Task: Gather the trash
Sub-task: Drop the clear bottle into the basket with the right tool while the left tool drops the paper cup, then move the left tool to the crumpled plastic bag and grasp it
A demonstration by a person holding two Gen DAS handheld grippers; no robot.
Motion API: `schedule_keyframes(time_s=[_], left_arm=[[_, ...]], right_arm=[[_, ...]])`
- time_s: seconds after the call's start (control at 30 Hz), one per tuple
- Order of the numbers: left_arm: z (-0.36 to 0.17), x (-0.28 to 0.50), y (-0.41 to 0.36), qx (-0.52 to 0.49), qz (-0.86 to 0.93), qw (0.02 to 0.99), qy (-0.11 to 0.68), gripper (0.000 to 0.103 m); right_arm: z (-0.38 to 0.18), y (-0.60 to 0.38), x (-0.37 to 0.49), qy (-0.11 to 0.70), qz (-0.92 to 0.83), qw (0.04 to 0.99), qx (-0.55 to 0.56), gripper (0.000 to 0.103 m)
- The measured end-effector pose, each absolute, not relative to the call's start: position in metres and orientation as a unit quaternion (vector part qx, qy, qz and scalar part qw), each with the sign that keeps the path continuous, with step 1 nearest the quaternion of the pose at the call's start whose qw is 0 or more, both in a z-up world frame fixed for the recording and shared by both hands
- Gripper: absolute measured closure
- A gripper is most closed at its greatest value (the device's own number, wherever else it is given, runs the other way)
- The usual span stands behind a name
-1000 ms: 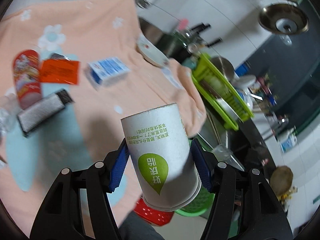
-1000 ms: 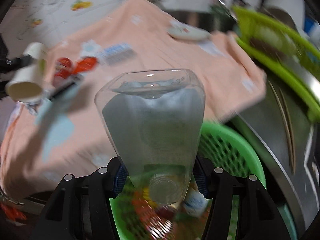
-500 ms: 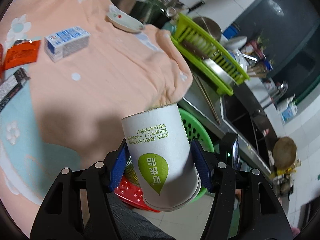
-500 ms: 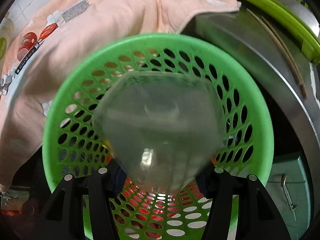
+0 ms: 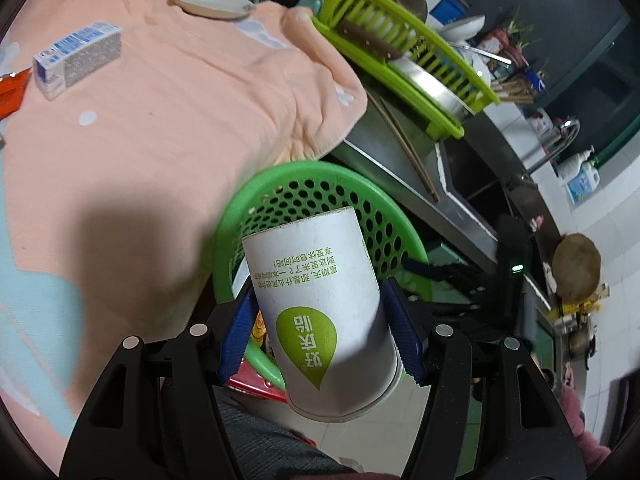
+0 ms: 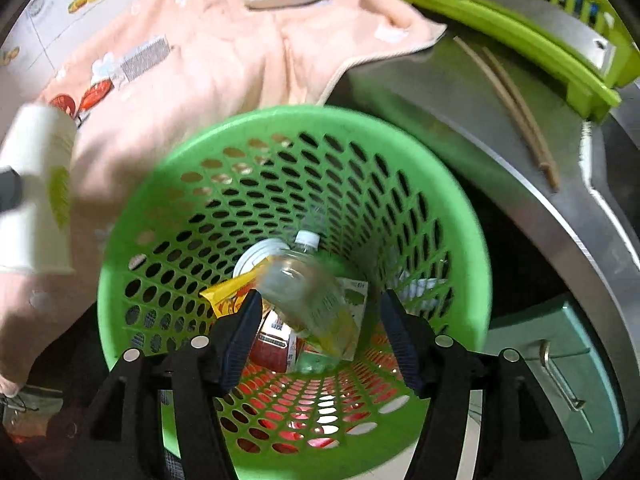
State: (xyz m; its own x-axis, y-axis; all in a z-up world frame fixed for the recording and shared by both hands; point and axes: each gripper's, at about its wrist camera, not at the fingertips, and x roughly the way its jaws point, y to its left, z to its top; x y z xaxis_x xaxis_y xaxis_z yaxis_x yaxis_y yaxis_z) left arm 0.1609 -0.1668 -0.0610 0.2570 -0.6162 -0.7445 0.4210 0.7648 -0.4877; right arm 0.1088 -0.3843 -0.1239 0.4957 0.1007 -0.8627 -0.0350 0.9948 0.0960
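My left gripper (image 5: 320, 336) is shut on a white paper cup (image 5: 316, 312) with a green logo, held above the near edge of a green perforated basket (image 5: 276, 184). The cup also shows in the right wrist view (image 6: 36, 196). My right gripper (image 6: 320, 336) is open and empty over the basket's mouth (image 6: 180, 152). A clear plastic bottle (image 6: 308, 284) lies inside the basket on other trash, including a yellow wrapper (image 6: 228, 292) and a red packet (image 6: 272, 344).
A peach cloth (image 5: 160, 120) covers the table, with a blue-white carton (image 5: 76, 58), an orange packet (image 5: 10, 92) and a small dish (image 5: 208, 0). A lime dish rack (image 5: 400, 52) and chopsticks (image 5: 404, 144) sit on the steel counter to the right.
My right gripper opened and the clear bottle dropped into the basket. My left gripper carried the cup from over the cloth to above the basket.
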Motion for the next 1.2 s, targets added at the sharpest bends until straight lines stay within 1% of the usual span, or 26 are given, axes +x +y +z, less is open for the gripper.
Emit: schedule_keyframes(time_s=[0.3, 0.37, 0.63, 0.67, 0.73, 0.97, 1.2], left_arm=[[-0.080, 0.162, -0.193, -0.073, -0.330, 0.775, 0.534, 0.041], [-0.085, 0.162, -0.199, -0.069, -0.330, 0.771, 0.541, 0.040], [-0.101, 0.161, -0.209, -0.065, -0.329, 0.758, 0.560, 0.036], [-0.102, 0.161, -0.208, -0.066, -0.329, 0.757, 0.560, 0.034], [-0.102, 0.161, -0.206, -0.067, -0.328, 0.758, 0.560, 0.032], [-0.092, 0.158, -0.190, -0.069, -0.320, 0.772, 0.545, 0.032], [-0.067, 0.156, -0.137, -0.079, -0.278, 0.810, 0.510, 0.032]], right_arm=[[-0.094, -0.396, 0.092, 0.461, 0.036, 0.885, 0.049, 0.039], [-0.090, -0.397, 0.088, 0.452, 0.035, 0.890, 0.052, 0.035], [-0.081, -0.398, 0.082, 0.437, 0.039, 0.896, 0.061, 0.033], [-0.081, -0.397, 0.082, 0.437, 0.040, 0.896, 0.062, 0.033], [-0.080, -0.395, 0.083, 0.437, 0.044, 0.896, 0.063, 0.033], [-0.077, -0.383, 0.089, 0.435, 0.057, 0.897, 0.055, 0.033], [-0.069, -0.354, 0.103, 0.434, 0.090, 0.896, 0.042, 0.032]])
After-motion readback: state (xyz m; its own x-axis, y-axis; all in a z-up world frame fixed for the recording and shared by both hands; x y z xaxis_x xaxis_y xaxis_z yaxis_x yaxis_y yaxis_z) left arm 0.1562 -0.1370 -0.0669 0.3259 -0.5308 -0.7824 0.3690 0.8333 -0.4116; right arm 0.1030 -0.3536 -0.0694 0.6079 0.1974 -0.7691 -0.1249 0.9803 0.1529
